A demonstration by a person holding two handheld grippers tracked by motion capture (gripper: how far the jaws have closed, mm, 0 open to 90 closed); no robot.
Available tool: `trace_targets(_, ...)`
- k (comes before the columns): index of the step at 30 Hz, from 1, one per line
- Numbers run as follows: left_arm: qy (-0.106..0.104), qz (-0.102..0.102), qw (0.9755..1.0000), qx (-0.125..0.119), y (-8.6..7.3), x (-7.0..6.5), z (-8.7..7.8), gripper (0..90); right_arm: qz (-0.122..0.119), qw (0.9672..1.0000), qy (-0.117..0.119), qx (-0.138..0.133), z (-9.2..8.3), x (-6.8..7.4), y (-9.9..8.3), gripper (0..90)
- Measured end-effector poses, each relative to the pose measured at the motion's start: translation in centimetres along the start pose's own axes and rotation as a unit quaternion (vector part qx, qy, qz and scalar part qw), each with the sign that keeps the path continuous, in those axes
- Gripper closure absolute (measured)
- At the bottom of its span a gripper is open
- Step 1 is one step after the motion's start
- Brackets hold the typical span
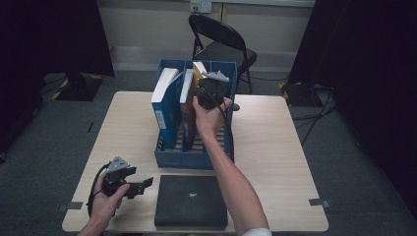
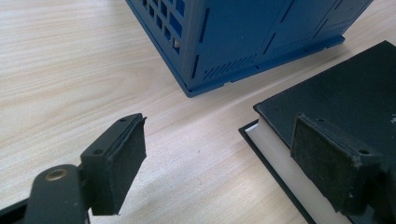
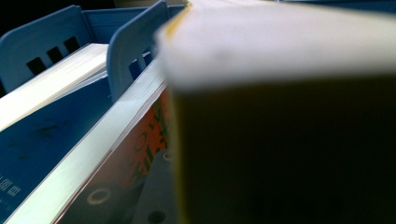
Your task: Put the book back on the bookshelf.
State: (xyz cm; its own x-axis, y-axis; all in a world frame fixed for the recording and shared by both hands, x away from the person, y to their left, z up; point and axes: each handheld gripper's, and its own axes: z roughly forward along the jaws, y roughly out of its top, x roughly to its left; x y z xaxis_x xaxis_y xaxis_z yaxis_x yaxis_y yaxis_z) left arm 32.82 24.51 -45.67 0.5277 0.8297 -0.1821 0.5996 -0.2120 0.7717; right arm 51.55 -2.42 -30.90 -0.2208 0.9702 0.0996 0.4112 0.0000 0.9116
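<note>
Yellow-edged book (image 1: 199, 71) stands in the blue file rack (image 1: 167, 160) on the wooden table (image 1: 275, 147), in the rightmost compartment that holds books, just beside an orange-covered book (image 1: 187, 105) and with a blue-covered book (image 1: 166, 98) in the compartment to its left. In the high view the right gripper (image 1: 209, 88) is at this book's upper end, held over the rack by the right hand (image 1: 209, 115), whose forearm reaches across the table from the near edge. In the right gripper view the book (image 3: 280, 102) looms very close, its pale page edge uppermost and its dark cover below, with the orange-covered book (image 3: 135, 158) and the blue-covered book (image 3: 51, 140) leaning off to one side between the rack's dividers. The jaws are drawn narrow and appear to be clamped on the yellow-edged book, though the pads themselves are hidden behind it. Near the table's front corner the left hand (image 1: 105, 199) holds the left gripper (image 1: 140, 187) low above the tabletop, its jaws standing wide apart with nothing between them; in the left gripper view one pad (image 2: 119, 163) is over bare wood and the other overlaps a black book (image 2: 345, 107) that lies flat just in front of the rack (image 2: 233, 42).
</note>
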Motion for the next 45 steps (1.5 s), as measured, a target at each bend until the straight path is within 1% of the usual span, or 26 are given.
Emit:
trace_targets(1,0.0,0.001,1.0,0.002,0.0,0.0,0.0,17.8,0.006,1.0,-0.001,0.001,0.2,0.0,0.0,75.7)
trace_targets(4,-0.002,0.001,1.0,-0.001,0.0,-0.1,0.0,17.8,0.013,0.9999,-0.004,0.004,0.6,0.1,-0.2,75.7)
trace_targets(8,-0.002,0.0,1.0,0.001,0.0,0.0,0.0,17.9,0.011,0.9999,-0.011,0.002,1.1,0.4,-0.4,75.7)
trace_targets(11,-0.003,0.003,1.0,0.003,0.0,-0.1,0.1,17.8,0.013,0.9998,-0.014,0.0,1.5,0.6,-0.5,75.6)
trace_targets(15,-0.005,0.007,1.0,0.004,0.0,-0.2,0.1,17.8,0.009,0.9998,-0.018,0.002,1.8,0.8,-0.8,75.6)
trace_targets(20,-0.006,0.008,0.9999,0.002,0.0,-0.2,0.1,17.7,0.002,0.9998,-0.019,0.002,2.2,0.8,-1.6,75.6)
trace_targets(25,-0.004,0.008,1.0,0.002,0.0,-0.2,0.1,17.7,0.002,0.9998,-0.017,0.007,2.6,0.5,-2.8,75.4)
trace_targets(28,-0.006,0.007,0.9999,0.004,0.0,-0.2,0.2,17.7,0.002,0.9998,-0.014,0.009,2.8,0.4,-3.0,75.3)
trace_targets(30,-0.008,0.008,0.9999,0.004,0.0,-0.2,0.2,17.8,0.009,0.9998,-0.014,0.011,2.9,0.2,-3.2,75.3)
trace_targets(32,-0.008,0.008,0.9999,0.004,0.0,-0.3,0.1,17.7,0.006,0.9998,-0.014,0.014,3.0,0.1,-3.4,75.4)
trace_targets(37,-0.007,0.007,0.9999,0.003,0.0,-0.2,0.2,17.7,0.008,0.9997,-0.014,0.018,3.3,0.0,-4.3,75.2)
trace_targets(39,-0.007,0.008,0.9999,0.004,0.0,-0.2,0.2,17.7,0.004,0.9998,-0.013,0.014,3.2,0.1,-4.5,75.1)
trace_targets(41,-0.007,0.007,0.9999,0.006,0.0,-0.2,0.2,17.7,-0.008,0.9998,-0.01,0.016,3.0,0.2,-4.6,74.8)
trace_targets(45,-0.005,0.007,1.0,0.004,0.0,-0.3,0.2,17.7,-0.012,0.9998,-0.001,0.016,2.5,0.0,-5.0,73.4)
